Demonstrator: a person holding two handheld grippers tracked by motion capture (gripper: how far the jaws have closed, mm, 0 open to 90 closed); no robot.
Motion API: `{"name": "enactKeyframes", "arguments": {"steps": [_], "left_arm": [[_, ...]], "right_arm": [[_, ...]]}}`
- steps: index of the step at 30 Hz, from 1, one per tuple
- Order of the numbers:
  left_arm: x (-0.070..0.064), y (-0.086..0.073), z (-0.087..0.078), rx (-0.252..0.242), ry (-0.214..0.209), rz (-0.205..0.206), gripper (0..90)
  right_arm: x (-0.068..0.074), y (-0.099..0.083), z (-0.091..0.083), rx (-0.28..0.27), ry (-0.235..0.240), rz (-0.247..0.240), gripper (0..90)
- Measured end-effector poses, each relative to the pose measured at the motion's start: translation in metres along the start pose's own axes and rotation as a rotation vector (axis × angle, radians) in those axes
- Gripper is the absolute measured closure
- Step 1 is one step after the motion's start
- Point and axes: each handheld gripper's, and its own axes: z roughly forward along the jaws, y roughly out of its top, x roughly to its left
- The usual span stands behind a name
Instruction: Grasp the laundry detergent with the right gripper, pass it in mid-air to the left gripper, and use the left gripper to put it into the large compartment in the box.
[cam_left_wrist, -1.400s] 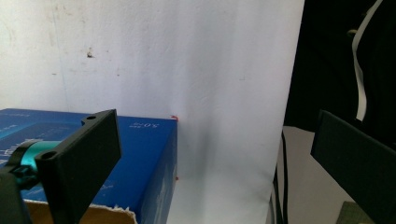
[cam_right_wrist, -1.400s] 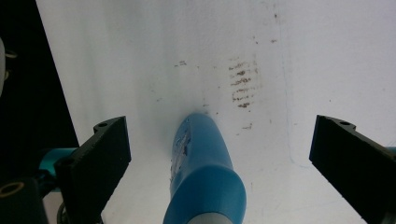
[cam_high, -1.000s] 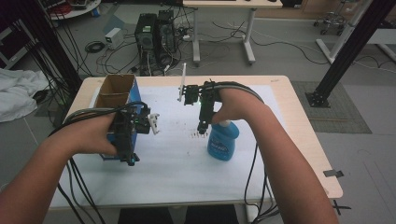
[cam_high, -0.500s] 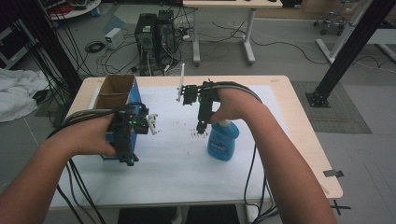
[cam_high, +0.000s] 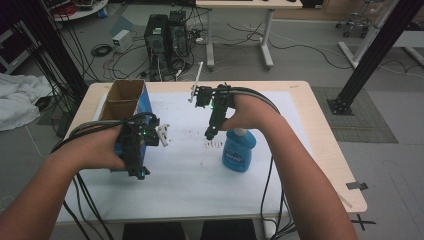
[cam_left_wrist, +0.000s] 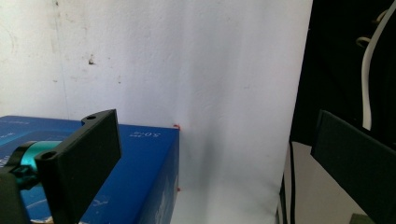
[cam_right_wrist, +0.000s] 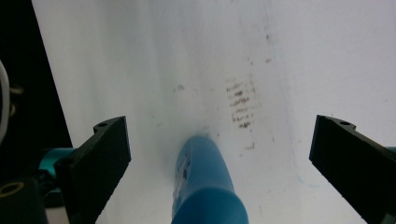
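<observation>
Bottle between spread right hand-held gripper jaws, label seen from above

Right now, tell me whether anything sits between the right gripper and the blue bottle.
Nothing visible does. The right gripper hangs open above the blue bottle, jaws wide to either side of it, with only bare white table cover around.

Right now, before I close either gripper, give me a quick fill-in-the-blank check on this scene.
1. The right gripper hangs over the blue ____, jaws wide apart.
2. The left gripper is beside the blue ____, with nothing between its jaws.
3. The bottle stands on a ____ sheet covering the table.

Missing words: bottle; box; white
</observation>
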Motion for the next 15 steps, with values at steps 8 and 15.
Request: {"name": "enactKeyframes", "arguments": {"steps": [8,15], "left_arm": [[0.0,0.002,0.003,-0.004,0.0,0.0,1.7],[0.0,0.002,0.003,-0.004,0.003,0.006,1.7]], "right_arm": [[-0.014,-0.01,-0.009,-0.2,0.0,0.087,4.3],[-0.02,-0.015,-0.008,-0.265,-0.017,0.14,4.3]]}}
